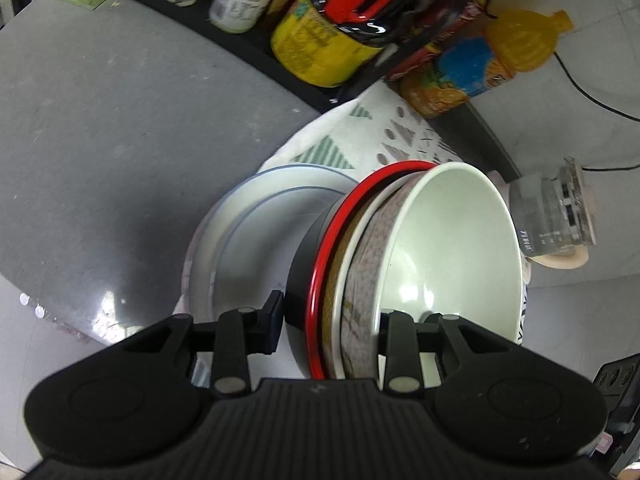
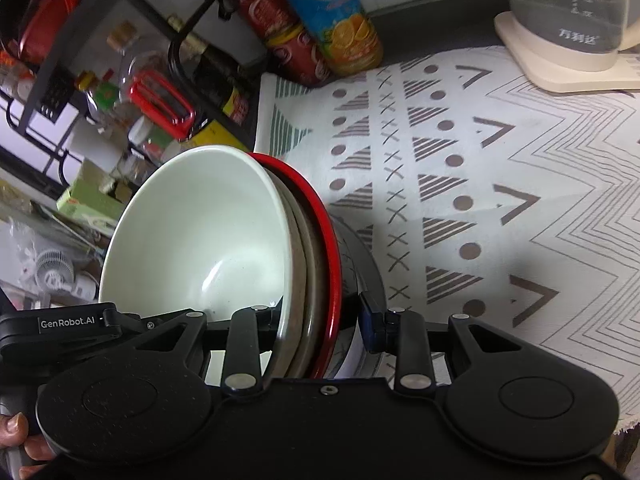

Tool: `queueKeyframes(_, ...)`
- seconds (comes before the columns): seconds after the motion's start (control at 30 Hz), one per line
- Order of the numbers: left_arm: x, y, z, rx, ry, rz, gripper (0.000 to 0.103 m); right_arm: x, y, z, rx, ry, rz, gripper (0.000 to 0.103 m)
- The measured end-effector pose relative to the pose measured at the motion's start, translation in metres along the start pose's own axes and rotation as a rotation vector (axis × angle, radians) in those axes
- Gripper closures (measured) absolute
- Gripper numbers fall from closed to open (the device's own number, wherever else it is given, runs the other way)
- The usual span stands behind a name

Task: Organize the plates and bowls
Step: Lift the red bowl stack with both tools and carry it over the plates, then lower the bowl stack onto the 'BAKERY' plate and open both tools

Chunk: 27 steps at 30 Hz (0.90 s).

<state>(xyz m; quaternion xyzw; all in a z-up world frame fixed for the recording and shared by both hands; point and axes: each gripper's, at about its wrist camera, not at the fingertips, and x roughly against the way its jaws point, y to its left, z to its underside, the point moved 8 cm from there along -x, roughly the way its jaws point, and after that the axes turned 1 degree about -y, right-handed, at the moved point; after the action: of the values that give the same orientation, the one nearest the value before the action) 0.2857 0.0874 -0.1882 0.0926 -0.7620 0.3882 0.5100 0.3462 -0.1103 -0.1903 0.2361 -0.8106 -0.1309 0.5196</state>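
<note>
From my left wrist, my left gripper [image 1: 330, 320] pinches the rims of a nested bowl stack [image 1: 400, 264], held tilted above white plates [image 1: 256, 232] lying by the edge of the patterned cloth [image 1: 384, 128] on the grey table [image 1: 120, 140].

From my right wrist, my right gripper [image 2: 320, 320] pinches the same stack's rims over the cloth, a kettle [image 2: 568, 12] at its far corner.

The left gripper [image 1: 330, 326] is showing a matte black body with fine ribs, round side caps and silver pivot pins. The right gripper [image 2: 316, 322] is looking the same, carrying one cross-head screw and white "GenRobot.AI" lettering.
</note>
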Motion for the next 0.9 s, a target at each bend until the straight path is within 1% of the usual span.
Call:
queueKeyframes(0.2, -0.005, 0.011, 0.001, 0.029, 0.004, -0.016, 0.071, -0.012, 0.005, 0.005, 0.019, 0.034, 0.001, 0.072)
queueKeyframes(0.5, -0.013, 0.022, -0.003, 0.054, 0.013, -0.028, 0.071, -0.026, 0.007, 0.010, 0.016, 0.057, 0.007, 0.072)
queueKeyframes(0.7, -0.018, 0.024, -0.004, 0.047, 0.033, -0.031, 0.071, -0.030, 0.006, 0.011, 0.002, 0.063, 0.014, 0.072)
queueKeyframes(0.9, -0.020, 0.023, -0.006, 0.036, 0.033, -0.026, 0.071, -0.032, 0.005, 0.010, -0.006, 0.054, 0.017, 0.072)
